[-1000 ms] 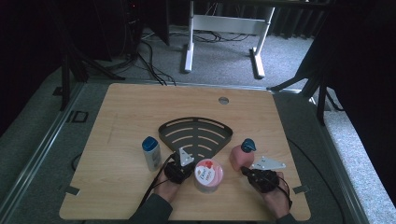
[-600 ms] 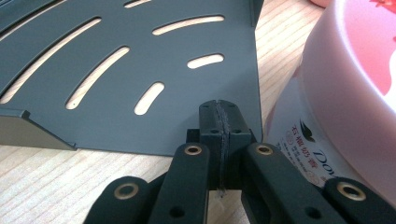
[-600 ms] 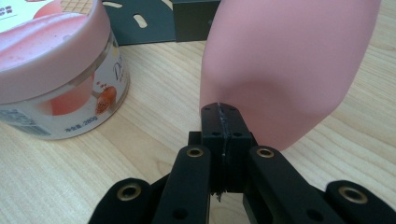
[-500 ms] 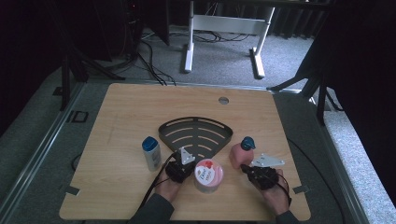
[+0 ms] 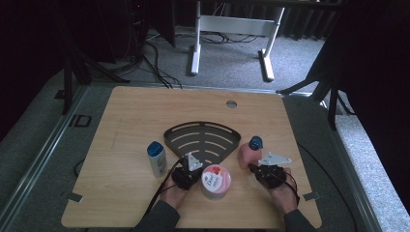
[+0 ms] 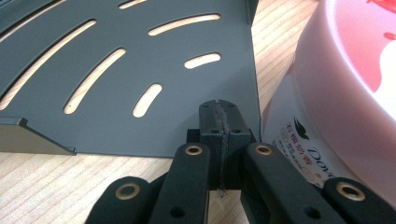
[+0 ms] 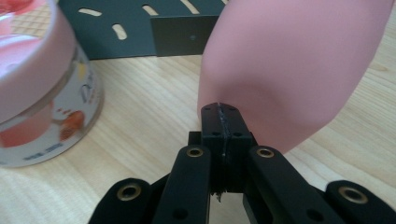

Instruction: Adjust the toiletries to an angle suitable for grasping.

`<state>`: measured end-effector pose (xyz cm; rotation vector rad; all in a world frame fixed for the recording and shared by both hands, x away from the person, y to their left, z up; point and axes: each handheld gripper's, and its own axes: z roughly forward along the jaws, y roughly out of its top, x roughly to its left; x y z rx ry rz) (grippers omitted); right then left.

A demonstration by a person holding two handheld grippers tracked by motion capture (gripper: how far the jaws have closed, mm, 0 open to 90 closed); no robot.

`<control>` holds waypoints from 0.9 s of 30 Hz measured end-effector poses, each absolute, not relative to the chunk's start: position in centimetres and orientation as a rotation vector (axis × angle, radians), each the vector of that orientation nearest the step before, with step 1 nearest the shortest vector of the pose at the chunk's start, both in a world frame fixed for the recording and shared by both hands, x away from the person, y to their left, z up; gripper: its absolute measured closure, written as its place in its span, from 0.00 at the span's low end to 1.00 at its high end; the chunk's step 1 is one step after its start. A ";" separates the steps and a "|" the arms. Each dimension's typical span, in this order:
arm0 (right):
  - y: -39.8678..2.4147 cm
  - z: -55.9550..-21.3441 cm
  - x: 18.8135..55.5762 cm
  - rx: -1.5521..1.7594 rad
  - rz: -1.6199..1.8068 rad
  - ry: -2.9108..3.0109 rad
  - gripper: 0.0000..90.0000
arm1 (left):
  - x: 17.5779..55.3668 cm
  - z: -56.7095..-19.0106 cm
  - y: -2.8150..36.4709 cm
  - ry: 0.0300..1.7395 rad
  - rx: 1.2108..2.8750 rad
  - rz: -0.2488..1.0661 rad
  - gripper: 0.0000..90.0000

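A dark fan-shaped slotted rack (image 5: 203,140) lies flat at the table's middle. My left gripper (image 5: 186,175) is shut with nothing in it, its tips (image 6: 218,112) at the rack's near edge (image 6: 140,70), right beside a pink-lidded Dove tub (image 5: 215,182) (image 6: 345,93). My right gripper (image 5: 261,171) is also shut and empty, with its tips (image 7: 219,119) right up against the base of a pink bottle (image 5: 249,152) (image 7: 299,65) with a blue cap. A white bottle (image 5: 156,158) with a blue cap stands left of the rack.
The wooden table (image 5: 121,125) has a round grommet hole (image 5: 231,103) at the back. The tub (image 7: 37,93) sits between my two hands. Cables trail off the front edge. A white desk frame (image 5: 232,34) stands on the carpet beyond the table.
Both hands have edged slightly; the right gripper is a little closer to the pink bottle. Nothing was picked up or let go.
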<state>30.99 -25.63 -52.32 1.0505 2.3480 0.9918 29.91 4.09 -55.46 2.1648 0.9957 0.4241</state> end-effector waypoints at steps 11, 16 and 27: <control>-26.3 -52.5 32.0 1.080 0.973 2.331 1.00 | 30.0 -55.4 4.2 0.987 2.169 0.417 1.00; -26.1 -52.5 32.5 1.076 0.970 2.332 1.00 | 30.0 -55.4 4.2 0.984 2.175 0.415 1.00; -25.9 -52.7 32.9 1.081 0.985 2.326 1.00 | 29.9 -55.3 4.2 0.991 2.177 0.386 1.00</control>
